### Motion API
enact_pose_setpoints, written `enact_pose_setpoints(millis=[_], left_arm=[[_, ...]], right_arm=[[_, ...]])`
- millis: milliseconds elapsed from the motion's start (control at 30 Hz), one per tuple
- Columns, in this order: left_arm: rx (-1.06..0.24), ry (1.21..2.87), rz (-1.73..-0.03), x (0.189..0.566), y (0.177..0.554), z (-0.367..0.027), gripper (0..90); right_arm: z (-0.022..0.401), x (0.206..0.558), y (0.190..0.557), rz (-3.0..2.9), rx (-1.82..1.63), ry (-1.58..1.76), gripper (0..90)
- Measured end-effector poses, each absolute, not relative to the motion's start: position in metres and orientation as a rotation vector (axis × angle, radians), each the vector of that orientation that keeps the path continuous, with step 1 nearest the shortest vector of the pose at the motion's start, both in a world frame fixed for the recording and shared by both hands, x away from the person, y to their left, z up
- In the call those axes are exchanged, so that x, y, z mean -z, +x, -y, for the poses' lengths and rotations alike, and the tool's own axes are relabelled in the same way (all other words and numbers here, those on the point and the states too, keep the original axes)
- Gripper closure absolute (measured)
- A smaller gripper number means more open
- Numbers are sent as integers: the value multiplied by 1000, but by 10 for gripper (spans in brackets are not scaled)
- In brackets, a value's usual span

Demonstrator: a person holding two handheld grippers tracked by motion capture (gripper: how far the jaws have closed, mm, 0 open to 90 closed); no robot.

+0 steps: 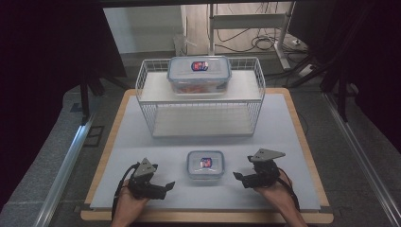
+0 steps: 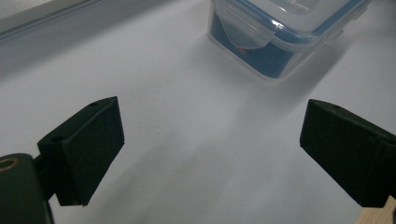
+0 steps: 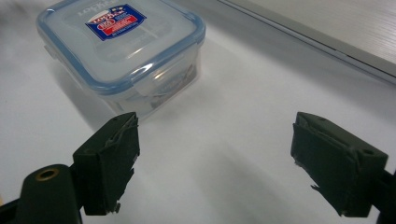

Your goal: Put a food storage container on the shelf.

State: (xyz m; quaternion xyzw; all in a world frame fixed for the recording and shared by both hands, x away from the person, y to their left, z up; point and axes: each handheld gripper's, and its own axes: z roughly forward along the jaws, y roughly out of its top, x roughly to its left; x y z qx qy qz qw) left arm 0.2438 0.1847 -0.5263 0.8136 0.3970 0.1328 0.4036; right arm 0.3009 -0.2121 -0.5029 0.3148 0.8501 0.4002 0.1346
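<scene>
White mat (image 1: 142, 156) on a wood-edged table, a small box (image 1: 205, 164) low at centre between two wide-open, empty grippers.
Left gripper (image 1: 163, 187) and right gripper (image 1: 239, 177) lie near the box's sides, apart from it. Rigid clear plastic with a blue-rimmed clip lid, it looks light, stiff and rather slick; the side walls under the rim seem the surest hold. Bare mat lies all round it; a wire rack (image 1: 146, 101) with a bigger box (image 1: 199, 74) stands above.

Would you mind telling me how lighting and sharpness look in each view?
High view: dim, dark surroundings, small box fairly sharp. Left gripper view: box cropped by the top edge, soft shadows on the mat. Right gripper view: label readable, slight glare on the lid.
</scene>
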Motion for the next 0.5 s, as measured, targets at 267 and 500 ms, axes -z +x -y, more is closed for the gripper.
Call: enact_pose_setpoints(millis=[267,500], left_arm=[[-302,2024,-1033,520,251,-186,62],[-230,1982,-1024,509,268,-179,145]], right_arm=[[210,500,303,-2460,-1155,960,166],[207,490,306,-2471,-1184,997,266]])
